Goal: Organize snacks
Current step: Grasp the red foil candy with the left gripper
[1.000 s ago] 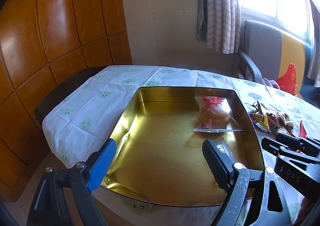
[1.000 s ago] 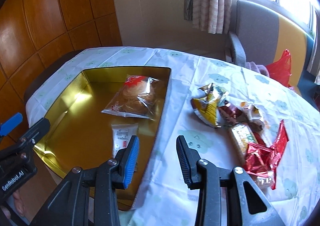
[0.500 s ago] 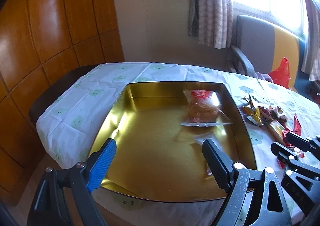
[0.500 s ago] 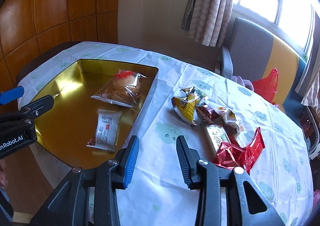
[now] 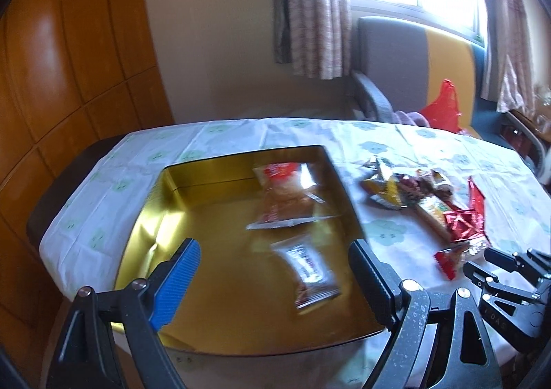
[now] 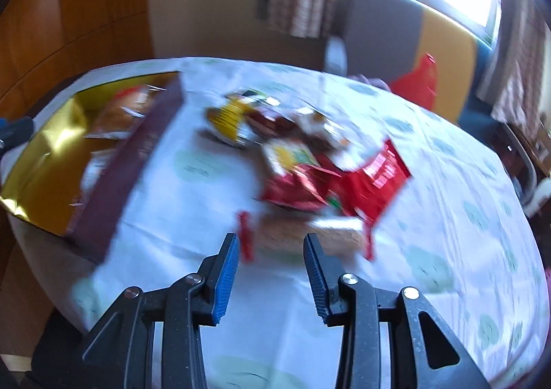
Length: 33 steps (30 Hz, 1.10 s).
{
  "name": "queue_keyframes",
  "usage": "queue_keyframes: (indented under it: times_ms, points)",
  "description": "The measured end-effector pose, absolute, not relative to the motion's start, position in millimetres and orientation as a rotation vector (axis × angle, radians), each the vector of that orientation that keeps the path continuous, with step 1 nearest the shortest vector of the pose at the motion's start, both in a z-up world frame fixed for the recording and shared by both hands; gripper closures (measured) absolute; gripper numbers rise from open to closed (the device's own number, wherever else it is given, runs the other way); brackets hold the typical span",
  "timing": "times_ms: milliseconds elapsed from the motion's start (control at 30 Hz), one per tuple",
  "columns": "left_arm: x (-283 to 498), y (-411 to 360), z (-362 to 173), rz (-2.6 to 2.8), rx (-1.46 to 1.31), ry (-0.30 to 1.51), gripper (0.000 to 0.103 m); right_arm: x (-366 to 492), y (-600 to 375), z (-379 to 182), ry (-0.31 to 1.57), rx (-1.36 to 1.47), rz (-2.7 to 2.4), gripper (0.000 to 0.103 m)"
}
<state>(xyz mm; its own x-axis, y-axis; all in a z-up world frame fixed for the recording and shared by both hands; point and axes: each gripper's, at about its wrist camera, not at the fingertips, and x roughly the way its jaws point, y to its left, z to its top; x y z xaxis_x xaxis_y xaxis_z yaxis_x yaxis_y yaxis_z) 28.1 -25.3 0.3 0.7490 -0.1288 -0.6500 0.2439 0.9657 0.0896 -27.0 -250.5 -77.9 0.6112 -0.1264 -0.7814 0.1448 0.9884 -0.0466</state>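
A gold tin (image 5: 193,192) sits on the table and holds a clear pastry bag (image 5: 286,196) and a small white-and-brown packet (image 5: 310,272). My left gripper (image 5: 275,258) is open and empty above the tin's near side. A pile of loose snack packets (image 6: 310,161) lies on the cloth right of the tin; it also shows in the left wrist view (image 5: 430,203). My right gripper (image 6: 270,251) is open and empty, just short of a clear packet with red ends (image 6: 303,234). The right wrist view is blurred.
A white tablecloth with green clouds (image 6: 447,217) covers the round table. A grey and yellow chair (image 5: 413,62) with a red bag (image 5: 444,106) stands behind it. Wood panelling (image 5: 69,62) is on the left, curtains and a window at the back.
Both grippers have pulled back and swung right. The right gripper has moved from beside the tin toward the snack pile. Both stay open.
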Motion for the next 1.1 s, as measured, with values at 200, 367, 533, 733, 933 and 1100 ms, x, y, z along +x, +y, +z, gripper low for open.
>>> queue_keyframes:
  times_ms: [200,367,533,733,933,1100]
  points:
    - [41,-59,6,-0.320,0.186,0.737,0.035,-50,-302,-96,0.939,0.118,-0.277,0.064]
    - [59,-85,5,-0.382,0.190,0.792,0.043,-63,-322,-105,0.949,0.148,-0.314,0.064]
    - [73,-110,4,-0.419,0.203,0.830,0.046,-66,-333,-112,0.952,0.173,-0.321,0.064]
    - [71,-160,-12,-0.620,0.277,0.904,0.051,-68,-339,-115,0.936,0.201,-0.305,0.060]
    - [77,-209,-40,-0.746,0.257,1.058,0.038,-70,-341,-116,0.915,0.204,-0.290,0.058]
    - [81,-242,-55,-0.735,0.282,1.085,0.020,-71,-341,-117,0.896,0.205,-0.273,0.054]
